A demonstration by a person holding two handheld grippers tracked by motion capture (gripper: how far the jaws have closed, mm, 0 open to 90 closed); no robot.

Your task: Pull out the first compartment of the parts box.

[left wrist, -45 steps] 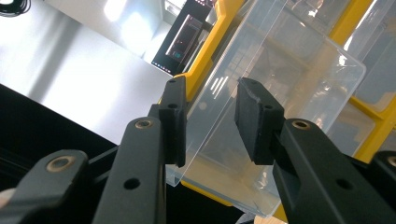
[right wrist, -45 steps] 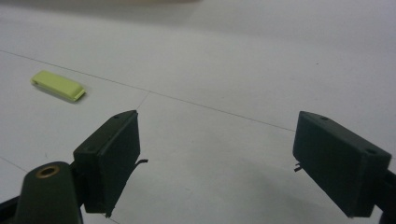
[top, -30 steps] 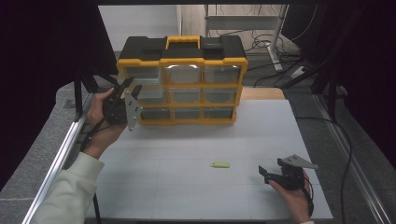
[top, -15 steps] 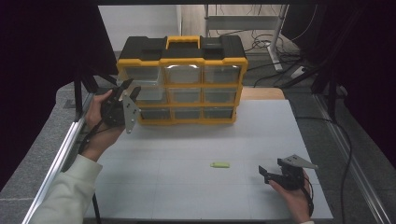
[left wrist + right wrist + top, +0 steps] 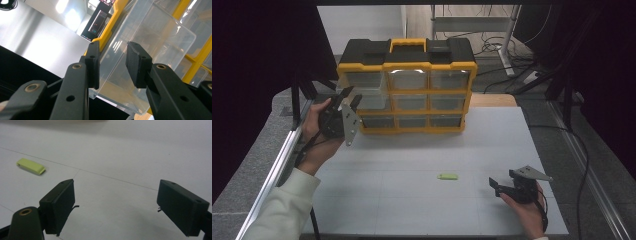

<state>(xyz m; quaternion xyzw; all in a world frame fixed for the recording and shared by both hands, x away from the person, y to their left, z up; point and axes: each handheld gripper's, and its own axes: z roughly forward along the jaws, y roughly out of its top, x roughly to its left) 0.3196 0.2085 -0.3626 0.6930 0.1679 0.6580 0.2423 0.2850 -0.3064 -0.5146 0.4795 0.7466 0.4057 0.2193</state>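
A yellow and black organizer (image 5: 407, 65) with several clear drawers stands at the back of the white table (image 5: 412, 150). My left gripper (image 5: 351, 97) is turned on its side at the organizer's left column. Its jaws are partly closed on a clear drawer (image 5: 150, 42) that juts out of the yellow frame, and the pads (image 5: 93, 65) appear to press on the drawer's front end. A small light-green flat piece (image 5: 447, 176) lies on the table. My right gripper (image 5: 502, 179) rests low on the table to the right of it, open, with nothing between its fingers; the green piece (image 5: 31, 166) lies ahead and to the left of it.
An aluminium rail (image 5: 277, 170) runs along the table's left edge. Cables and desk legs (image 5: 507, 30) lie on the floor behind the organizer. A strip of wood (image 5: 492, 100) shows beside the organizer's right end.
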